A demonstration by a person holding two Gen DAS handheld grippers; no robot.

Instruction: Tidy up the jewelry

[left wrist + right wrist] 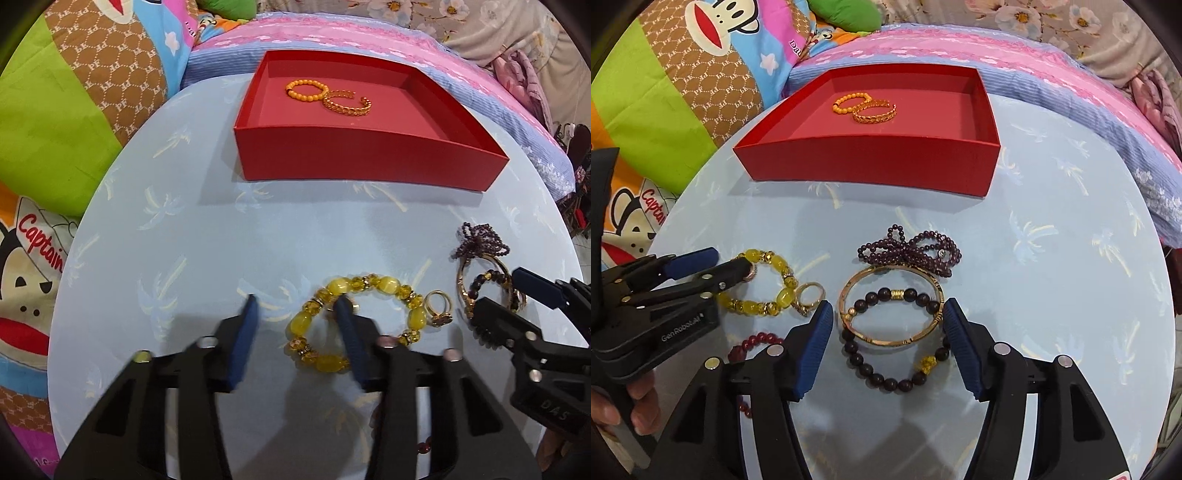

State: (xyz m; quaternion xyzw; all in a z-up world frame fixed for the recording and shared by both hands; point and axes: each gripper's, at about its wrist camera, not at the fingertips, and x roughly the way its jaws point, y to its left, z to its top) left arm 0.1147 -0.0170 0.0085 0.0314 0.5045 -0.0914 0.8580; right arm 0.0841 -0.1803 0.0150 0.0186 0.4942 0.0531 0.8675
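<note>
**Both grippers down over loose bracelets; red box partly filled**

The round table (1052,258), covered in pale blue cloth with a palm print, carried all the work. At its far side stood the red box (871,162), an open shallow tray that held an orange bead bracelet (846,101) and a gold chain cuff (875,110), touching each other near the far wall.

The remaining jewelry lay loose at the near side. The right gripper (886,343) stood with its jaws apart, one on either side of the gold bangle (890,308) and the dark bead bracelet (897,354) partly under it; the pads looked very close to the bangle's rim, but no pressing contact could be confirmed. A purple bead strand (912,249) lay bunched just beyond them.

To the left, the left gripper (297,314) had its jaws partly apart, one finger reaching inside the loop of the yellow bead bracelet (354,321), the other outside it. Nothing was clamped. A small gold ring (439,308) sat just beside that bracelet, and a red bead bracelet (753,343) lay nearer, mostly hidden.

Judgement: the bangle should be rigid, smooth and liable to slip, so a hold across its band seems safer than across its diameter. The beaded pieces should be light and limp; pinch one run of beads.
</note>
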